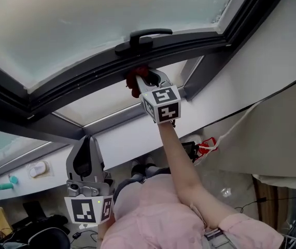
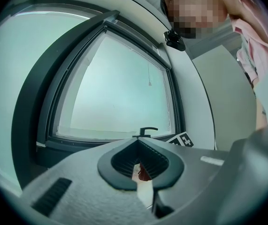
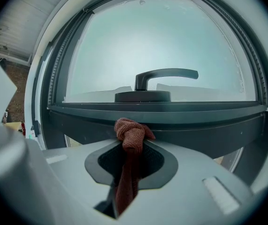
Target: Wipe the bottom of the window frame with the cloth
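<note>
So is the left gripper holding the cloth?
No, the red cloth is clamped in the right gripper, up at the window frame.

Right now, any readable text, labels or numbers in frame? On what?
No text can be read.
The marker cubes: square patterns only, no letters.
The red-white packet: any print is too small to read.
The window frame, handle and cloth: no text.

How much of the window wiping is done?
Done: the red cloth is clamped in the right hand-held gripper. In hand: its bunched end is up at the bottom frame bar, just below the handle, seemingly touching. Left: the bar shows no wiped mark, so probably most of it is yet to do. The left hand-held gripper hangs low, shut and empty.
</note>
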